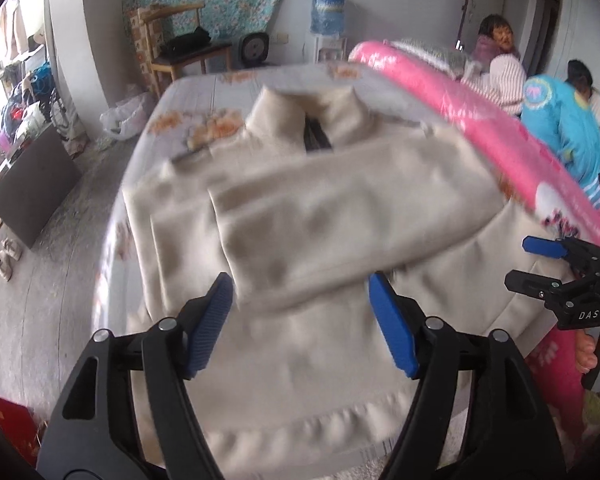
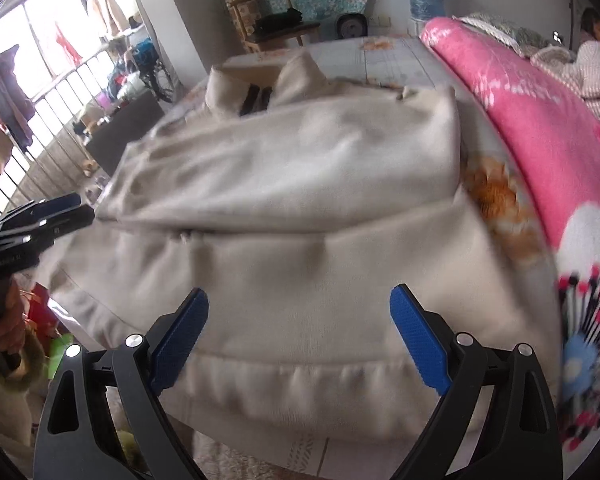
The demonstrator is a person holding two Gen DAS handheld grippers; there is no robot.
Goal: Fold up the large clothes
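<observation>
Hovering open tongs above sweater hem.

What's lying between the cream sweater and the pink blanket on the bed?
In the right wrist view, only a strip of floral bedsheet separates the cream sweater from the pink blanket.

Soft matt cream knit sweater, ribbed at hem.
Between ridged blue rubbery pads: fuzzy cloth; black arms glossy plastic.
</observation>
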